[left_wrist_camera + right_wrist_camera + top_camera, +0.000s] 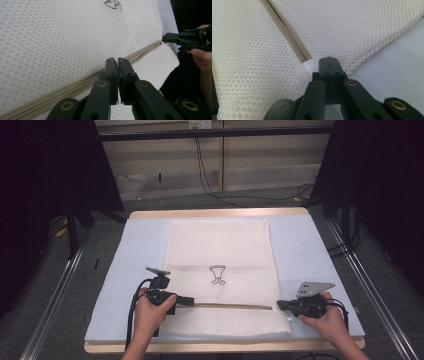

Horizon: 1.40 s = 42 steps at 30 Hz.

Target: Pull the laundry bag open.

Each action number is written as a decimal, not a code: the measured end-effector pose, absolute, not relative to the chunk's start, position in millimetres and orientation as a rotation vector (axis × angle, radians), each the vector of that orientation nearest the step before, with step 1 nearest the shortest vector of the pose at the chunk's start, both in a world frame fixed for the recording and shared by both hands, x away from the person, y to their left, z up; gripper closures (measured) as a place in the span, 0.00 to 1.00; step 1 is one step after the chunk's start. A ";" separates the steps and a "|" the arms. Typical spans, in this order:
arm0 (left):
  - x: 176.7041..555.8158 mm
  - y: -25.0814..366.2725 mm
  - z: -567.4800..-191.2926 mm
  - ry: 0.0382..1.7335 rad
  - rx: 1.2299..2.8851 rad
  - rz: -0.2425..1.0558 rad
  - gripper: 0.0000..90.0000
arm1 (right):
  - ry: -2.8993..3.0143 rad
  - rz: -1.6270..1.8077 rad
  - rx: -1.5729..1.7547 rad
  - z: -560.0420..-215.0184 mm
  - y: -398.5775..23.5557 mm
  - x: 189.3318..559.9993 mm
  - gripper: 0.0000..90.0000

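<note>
My tongs (186,301) are matte black, with brass-ringed pivots on the jaw links. Black cable (134,312) trails from them. A grey three-cornered plate (314,288) tops the right.

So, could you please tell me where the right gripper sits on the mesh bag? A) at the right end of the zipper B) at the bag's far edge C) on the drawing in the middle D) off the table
A: in the high view the right gripper meets the right end of the zipper on the mesh bag, and its own view shows its jaws shut at the zipper's white end tab.
</note>
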State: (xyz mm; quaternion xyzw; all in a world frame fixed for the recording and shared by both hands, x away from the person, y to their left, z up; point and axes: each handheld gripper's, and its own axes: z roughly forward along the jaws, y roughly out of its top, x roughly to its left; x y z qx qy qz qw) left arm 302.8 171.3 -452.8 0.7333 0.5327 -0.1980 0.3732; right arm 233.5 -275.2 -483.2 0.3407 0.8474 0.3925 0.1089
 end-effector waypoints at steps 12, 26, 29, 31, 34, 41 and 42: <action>301.4 191.7 -449.8 1.375 1.861 -0.476 0.97 | 2.491 1.155 1.002 -483.3 -275.3 233.1 1.00; 298.4 219.5 -450.5 1.427 1.802 -0.488 0.97 | 2.490 1.150 0.994 -483.1 -274.8 232.9 1.00; 297.4 223.9 -450.7 1.433 1.805 -0.475 0.97 | 2.488 1.146 0.994 -483.0 -274.6 232.7 1.00; 297.5 227.4 -450.8 1.435 1.799 -0.474 0.97 | 2.488 1.145 0.993 -483.0 -274.6 232.6 1.00; 296.9 233.7 -450.5 1.443 1.781 -0.471 0.97 | 2.488 1.143 0.990 -482.9 -274.5 232.5 1.00; 297.4 239.7 -453.3 1.450 1.771 -0.477 0.97 | 2.489 1.144 0.993 -482.9 -274.5 232.5 1.00; 297.3 241.4 -453.4 1.452 1.783 -0.475 0.97 | 2.489 1.143 0.990 -482.9 -274.5 232.6 1.00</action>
